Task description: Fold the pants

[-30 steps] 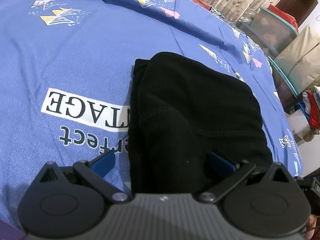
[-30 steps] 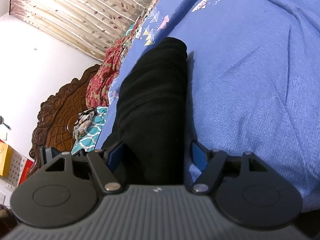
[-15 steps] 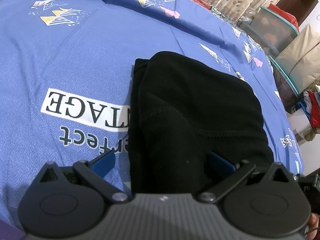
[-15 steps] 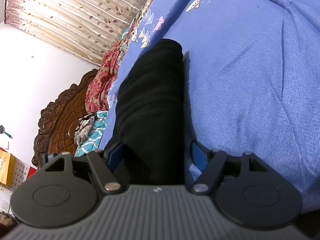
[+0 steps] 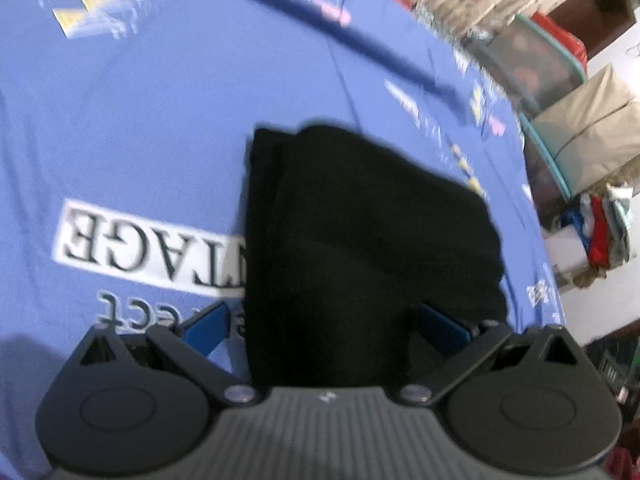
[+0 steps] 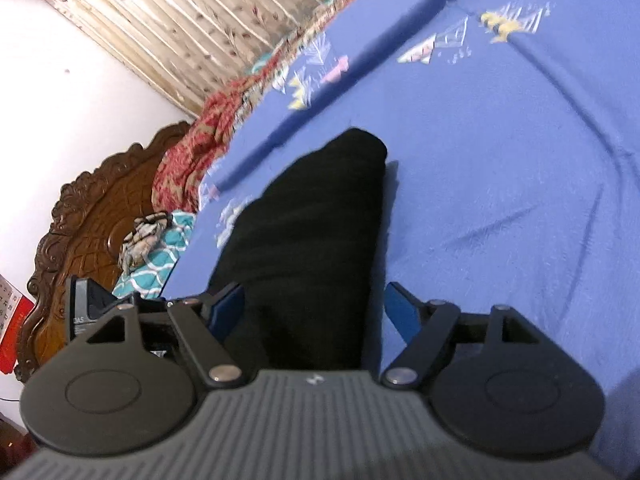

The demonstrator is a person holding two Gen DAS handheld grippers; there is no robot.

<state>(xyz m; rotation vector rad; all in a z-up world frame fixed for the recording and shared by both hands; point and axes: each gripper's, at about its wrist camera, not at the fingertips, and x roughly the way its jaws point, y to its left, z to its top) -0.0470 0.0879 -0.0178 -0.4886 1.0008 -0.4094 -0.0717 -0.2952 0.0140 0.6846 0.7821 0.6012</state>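
Note:
The black pants [image 5: 360, 232] lie folded into a compact bundle on the blue bedsheet [image 5: 160, 120]. My left gripper [image 5: 324, 322] is open, its blue pads either side of the bundle's near edge. In the right wrist view the pants [image 6: 316, 232] run away from me as a narrow black stack. My right gripper [image 6: 316, 308] is open too, with the near end of the bundle between its spread fingers. Neither gripper pinches the cloth.
The sheet carries a white "VINTAGE" print [image 5: 148, 244] left of the pants. Storage boxes and piled clothes [image 5: 580, 140] stand past the bed's right edge. A carved wooden headboard [image 6: 92, 216], a red patterned blanket [image 6: 200, 148] and curtains [image 6: 192, 20] lie beyond.
Both views shifted and blurred as the grippers moved. The right gripper swung so more of the sheet and curtain shows. The pants stay put and both grippers stay open.

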